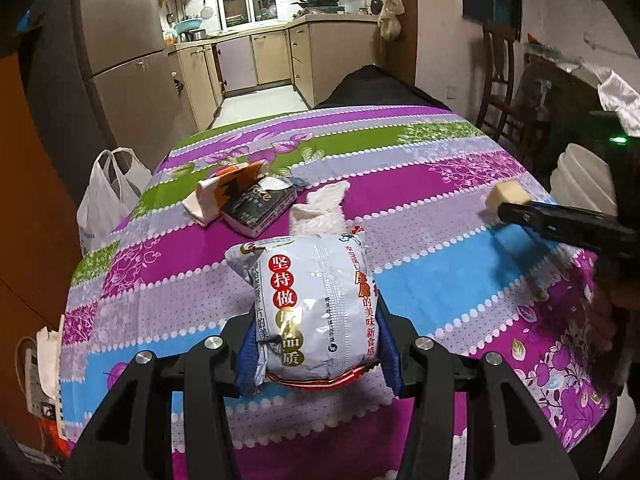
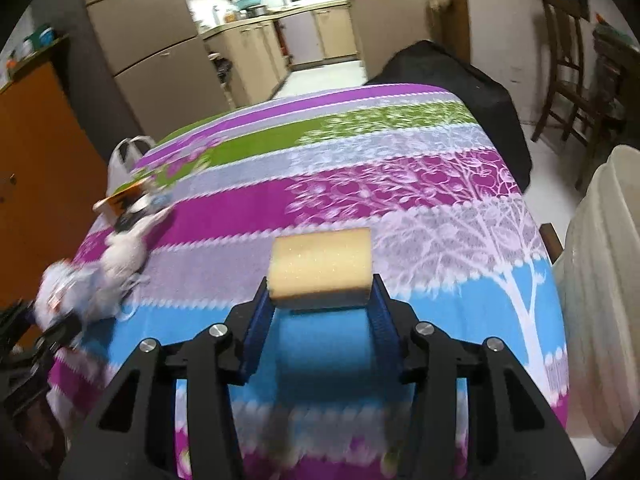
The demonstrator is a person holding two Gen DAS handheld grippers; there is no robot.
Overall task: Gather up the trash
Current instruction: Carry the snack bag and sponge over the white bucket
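The left gripper [image 1: 320,356] sits at the bottom centre of its own view, its blue pads closed on the lower end of a white snack packet [image 1: 312,304] printed with red characters, which stands up between the fingers and fills the middle of the frame. Gripping it low probably keeps the crinkly bag from slipping out. The right gripper [image 2: 320,300] is likewise closed, pinching a yellowish sponge block [image 2: 320,270] by its two ends at the very fingertips, so the block juts forward above the cloth; in the left view the same block shows at the right edge.

More trash lies on the striped tablecloth [image 1: 420,200]: just behind the packet a crumpled white tissue [image 1: 320,210], and to the upper left of that a dark carton [image 1: 260,206] leaning against an orange-and-white box [image 1: 218,196]. These are touching or nearly so in a loose cluster, well apart from the sponge.

The right half of the cloth is bare, so the right gripper has free room to swing. Past the cloth's right edge, at the right side of the right view, stands a pale ribbed bin [image 2: 600,300], likely where the sponge belongs. At the left edge hangs a white plastic bag [image 1: 108,196], a near drop point for the packet. The table edges curve away close to both, so carrying outward looks unobstructed.
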